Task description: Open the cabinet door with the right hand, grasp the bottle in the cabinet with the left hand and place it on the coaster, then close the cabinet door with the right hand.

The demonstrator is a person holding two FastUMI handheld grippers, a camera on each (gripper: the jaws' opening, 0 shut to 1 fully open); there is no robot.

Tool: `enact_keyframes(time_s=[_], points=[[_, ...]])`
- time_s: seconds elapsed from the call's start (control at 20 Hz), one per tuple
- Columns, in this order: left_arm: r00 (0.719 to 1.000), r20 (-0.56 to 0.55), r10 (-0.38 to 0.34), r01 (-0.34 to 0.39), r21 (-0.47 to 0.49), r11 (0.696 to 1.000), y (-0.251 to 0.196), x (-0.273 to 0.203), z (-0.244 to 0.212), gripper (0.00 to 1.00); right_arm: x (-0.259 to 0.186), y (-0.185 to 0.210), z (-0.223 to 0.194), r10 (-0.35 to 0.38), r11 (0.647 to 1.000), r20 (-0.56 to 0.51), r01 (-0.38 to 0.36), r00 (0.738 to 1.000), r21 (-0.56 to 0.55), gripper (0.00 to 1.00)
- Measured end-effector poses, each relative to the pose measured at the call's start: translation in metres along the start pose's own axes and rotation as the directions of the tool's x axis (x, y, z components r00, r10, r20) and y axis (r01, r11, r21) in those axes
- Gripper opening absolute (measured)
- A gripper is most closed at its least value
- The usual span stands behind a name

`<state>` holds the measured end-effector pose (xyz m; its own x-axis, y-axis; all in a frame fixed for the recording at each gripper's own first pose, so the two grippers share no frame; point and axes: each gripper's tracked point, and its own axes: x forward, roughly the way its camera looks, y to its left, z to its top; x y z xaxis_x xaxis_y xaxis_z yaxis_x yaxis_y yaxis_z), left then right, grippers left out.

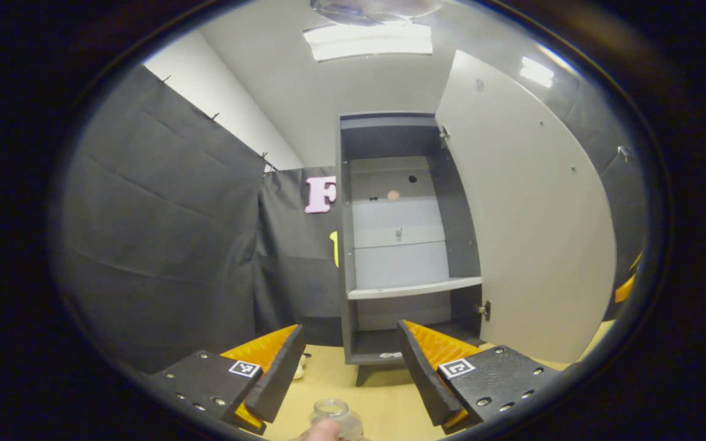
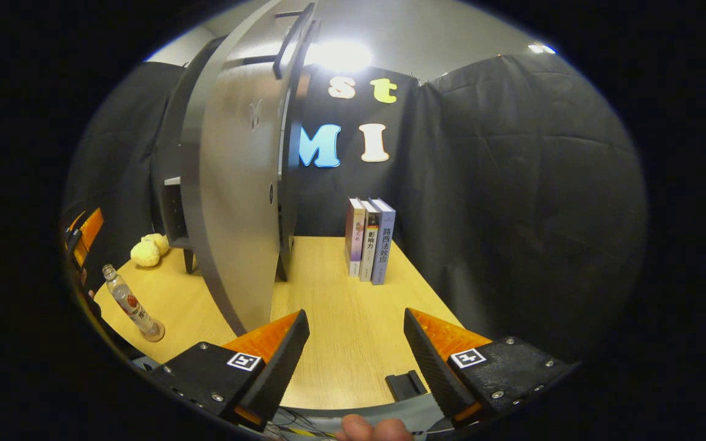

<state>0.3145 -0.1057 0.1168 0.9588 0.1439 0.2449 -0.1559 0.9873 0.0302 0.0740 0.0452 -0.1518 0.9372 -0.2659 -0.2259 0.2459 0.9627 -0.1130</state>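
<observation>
In the left gripper view the grey cabinet (image 1: 408, 245) stands on the table with its door (image 1: 531, 220) swung wide to the right; its shelves hold nothing. My left gripper (image 1: 347, 373) is open, raised in front of the cabinet, and the clear mouth of the bottle (image 1: 333, 411) shows just below it, between the fingers but untouched. In the right gripper view the bottle (image 2: 130, 304) stands upright on a round coaster (image 2: 154, 334) at the left. My right gripper (image 2: 356, 355) is open over the table, right of the door's (image 2: 236, 196) edge.
Three books (image 2: 370, 239) stand upright at the back of the wooden table (image 2: 341, 318). A yellow plush toy (image 2: 148, 250) lies left of the cabinet. A small black block (image 2: 406, 384) sits at the table's front edge. Black cloth walls surround the booth.
</observation>
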Motion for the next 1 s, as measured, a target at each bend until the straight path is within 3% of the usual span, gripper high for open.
enact_keyframes(time_s=[0.05,0.15,0.3,0.4,0.45,0.5,0.7,0.85,0.95,1.0], points=[[1.000,0.010,-0.013,0.013,-0.013,1.000,-0.001,0.001,0.022,0.86,0.000,-0.004,0.013,-0.008,1.000,0.022,0.008,1.000,-0.010,0.96],[0.999,-0.003,-0.042,0.042,-0.013,0.999,-0.006,0.013,0.060,0.93,0.002,-0.012,0.042,-0.025,1.000,0.070,0.025,0.997,0.005,0.96],[0.997,-0.034,-0.076,0.076,-0.008,0.997,-0.018,0.025,0.110,0.89,-0.001,-0.030,0.099,-0.064,0.993,0.131,0.051,0.989,0.102,0.94],[0.981,-0.102,-0.163,0.159,-0.052,0.986,-0.044,0.030,0.122,0.86,-0.010,-0.037,0.148,-0.073,0.989,0.211,0.043,0.975,0.144,0.96],[0.970,-0.146,-0.196,0.189,-0.063,0.980,-0.054,0.029,0.122,0.89,-0.017,-0.038,0.171,-0.077,0.987,0.255,0.036,0.964,0.159,0.96],[0.964,-0.172,-0.204,0.195,-0.066,0.979,-0.055,0.029,0.127,0.87,-0.022,-0.038,0.188,-0.078,0.984,0.283,0.028,0.956,0.175,0.93],[0.950,-0.212,-0.227,0.217,-0.070,0.974,-0.057,0.025,0.144,0.89,-0.035,0.000,0.208,0.035,0.981,0.314,-0.093,0.949,0.173,0.95],[0.957,-0.183,-0.225,0.226,-0.014,0.974,-0.056,0.030,0.156,0.86,-0.038,-0.003,0.213,0.016,0.993,0.334,-0.054,0.943,0.104,0.93],[0.953,-0.183,-0.240,0.244,-0.002,0.970,-0.054,0.034,0.156,0.89,-0.039,0.006,0.209,0.026,0.988,0.316,-0.072,0.948,0.136,0.92],[0.953,-0.177,-0.248,0.251,-0.003,0.968,-0.055,0.033,0.157,0.86,-0.040,0.010,0.208,0.032,0.986,0.310,-0.081,0.950,0.145,0.92]])
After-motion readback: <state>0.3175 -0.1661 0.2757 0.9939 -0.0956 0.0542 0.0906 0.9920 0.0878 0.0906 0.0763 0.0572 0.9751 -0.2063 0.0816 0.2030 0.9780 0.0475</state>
